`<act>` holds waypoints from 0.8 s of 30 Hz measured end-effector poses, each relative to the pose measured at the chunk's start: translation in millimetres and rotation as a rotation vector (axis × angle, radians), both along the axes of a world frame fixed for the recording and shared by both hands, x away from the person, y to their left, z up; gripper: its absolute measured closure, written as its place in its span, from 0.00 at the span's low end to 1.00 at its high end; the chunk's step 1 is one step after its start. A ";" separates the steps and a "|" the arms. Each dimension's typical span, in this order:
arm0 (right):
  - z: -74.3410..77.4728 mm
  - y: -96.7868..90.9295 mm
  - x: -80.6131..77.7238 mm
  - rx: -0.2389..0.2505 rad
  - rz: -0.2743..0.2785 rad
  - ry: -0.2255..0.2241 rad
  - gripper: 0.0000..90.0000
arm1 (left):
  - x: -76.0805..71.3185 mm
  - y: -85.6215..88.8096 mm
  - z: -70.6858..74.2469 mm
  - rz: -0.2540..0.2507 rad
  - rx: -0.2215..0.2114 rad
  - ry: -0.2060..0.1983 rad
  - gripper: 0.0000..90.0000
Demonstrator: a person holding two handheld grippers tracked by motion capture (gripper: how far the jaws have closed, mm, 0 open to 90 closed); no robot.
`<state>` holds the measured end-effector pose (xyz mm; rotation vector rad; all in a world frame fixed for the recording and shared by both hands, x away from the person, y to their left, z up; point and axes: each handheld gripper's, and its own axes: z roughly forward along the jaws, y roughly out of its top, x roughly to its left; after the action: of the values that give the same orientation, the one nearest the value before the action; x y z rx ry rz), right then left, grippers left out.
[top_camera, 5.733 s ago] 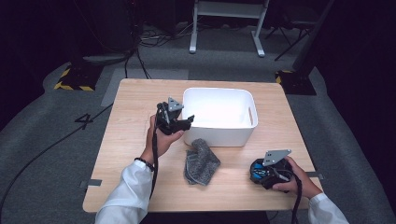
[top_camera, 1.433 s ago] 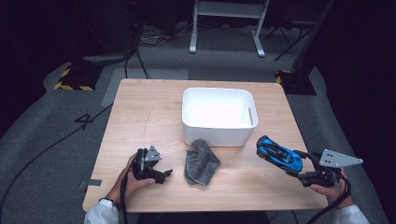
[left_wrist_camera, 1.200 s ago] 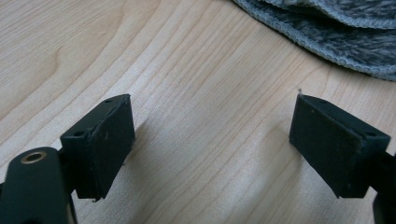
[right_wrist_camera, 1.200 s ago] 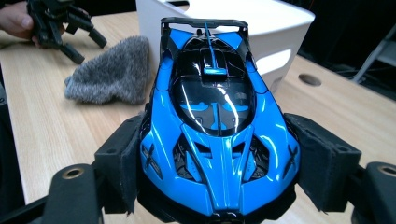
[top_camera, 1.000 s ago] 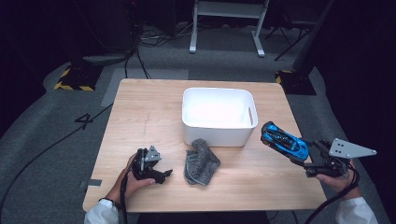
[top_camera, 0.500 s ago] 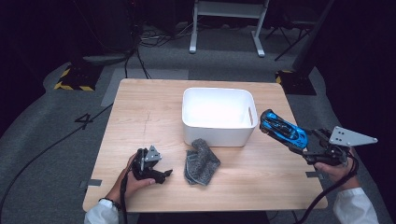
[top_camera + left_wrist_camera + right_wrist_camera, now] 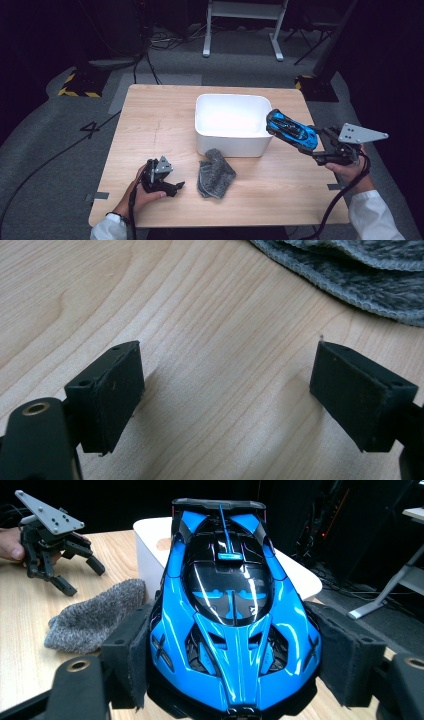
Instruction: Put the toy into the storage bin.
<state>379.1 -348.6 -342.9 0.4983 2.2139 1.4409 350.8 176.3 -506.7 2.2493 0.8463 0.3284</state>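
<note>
High cam overhead, gripper cams close (both see cloth [image 7: 360,280])

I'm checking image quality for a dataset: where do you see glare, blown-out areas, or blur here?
High view: the bin interior is blown out to near-flat white, and the room around the table falls into darkness. Right gripper view: bright reflections streak the car; the background is dark and soft. Left gripper view: even light, wood grain sharp, soft shadows beside the jaws, cloth slightly soft.

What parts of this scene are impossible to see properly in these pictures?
- Inside of the white bin: in the high view, glare washes out its floor; in the right gripper view, the blue toy car blocks it.
- Grey cloth: cut off by the top edge of the left gripper view.
- Car's underside: not visible in the high view or the right gripper view.
</note>
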 end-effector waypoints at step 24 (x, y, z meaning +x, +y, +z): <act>15.4 53.3 48.6 -0.047 0.082 0.025 0.29 | -1.5 0.2 -0.1 0.010 0.001 -0.004 0.16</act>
<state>427.7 -295.2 -327.5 0.4156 2.3066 1.4274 349.3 176.5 -506.8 2.2451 0.8552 0.3377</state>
